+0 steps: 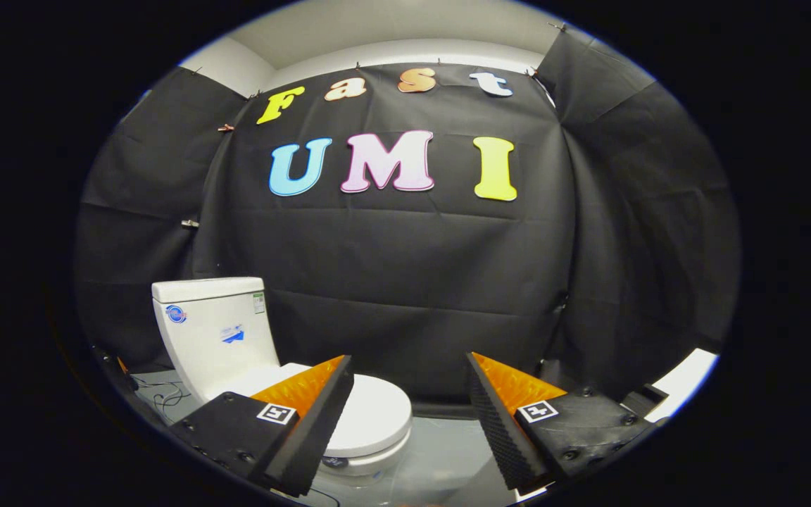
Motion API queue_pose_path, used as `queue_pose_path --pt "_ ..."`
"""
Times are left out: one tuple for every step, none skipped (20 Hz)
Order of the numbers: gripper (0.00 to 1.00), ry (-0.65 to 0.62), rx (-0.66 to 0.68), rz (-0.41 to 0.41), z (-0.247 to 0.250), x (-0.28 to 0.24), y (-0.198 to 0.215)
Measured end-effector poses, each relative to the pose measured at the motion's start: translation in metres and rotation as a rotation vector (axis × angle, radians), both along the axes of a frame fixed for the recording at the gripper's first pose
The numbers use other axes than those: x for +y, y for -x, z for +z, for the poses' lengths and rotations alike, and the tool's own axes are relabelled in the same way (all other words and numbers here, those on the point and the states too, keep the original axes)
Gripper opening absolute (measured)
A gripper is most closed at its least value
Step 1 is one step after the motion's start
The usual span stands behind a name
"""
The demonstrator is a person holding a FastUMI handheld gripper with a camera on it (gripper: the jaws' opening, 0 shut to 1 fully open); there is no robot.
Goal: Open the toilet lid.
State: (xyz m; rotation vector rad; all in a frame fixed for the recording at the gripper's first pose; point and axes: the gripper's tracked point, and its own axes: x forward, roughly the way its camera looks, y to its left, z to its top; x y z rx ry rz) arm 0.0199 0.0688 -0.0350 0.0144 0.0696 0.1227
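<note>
Ahead of the tongs (409, 366), spread wide and empty: toilet lid (370, 415), closed, partly behind the left finger. Risk: smooth lid edge slipping off the fingers, judged from its rounded rim.

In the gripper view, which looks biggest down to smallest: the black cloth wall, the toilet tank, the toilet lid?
1. Black cloth wall, by far.
2. Toilet tank.
3. Toilet lid, closed and partly hidden behind one finger of the open tool, so tank versus lid is unsure.
</note>
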Motion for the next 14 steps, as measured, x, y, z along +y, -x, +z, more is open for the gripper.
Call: queue_pose_path --pt "0.98 -0.014 0.032 0.005 -0.012 0.007 -0.004" --pt "0.98 -0.032 0.074 0.009 -0.026 0.014 -0.006" --pt "0.99 -0.056 0.112 0.014 -0.039 0.021 -0.008" --pt "0.99 -0.082 0.147 0.014 -0.05 0.026 -0.009" --pt "0.99 -0.108 0.173 0.014 -0.062 0.031 -0.011" --pt "0.99 -0.125 0.206 0.009 -0.074 0.033 -0.013" --pt "0.99 -0.143 0.238 0.008 -0.086 0.035 -0.014" --pt "0.99 -0.165 0.27 0.005 -0.096 0.036 -0.016" --pt "0.99 -0.194 0.31 -0.001 -0.105 0.034 -0.017" --pt "0.99 -0.238 0.354 0.0 -0.114 0.035 -0.019" --pt "0.99 -0.289 0.401 -0.001 -0.123 0.036 -0.022" --pt "0.99 -0.338 0.467 -0.011 -0.137 0.037 -0.023" --pt "0.99 -0.395 0.538 -0.033 -0.152 0.037 -0.023" --pt "0.99 -0.475 0.606 -0.052 -0.166 0.037 -0.021"
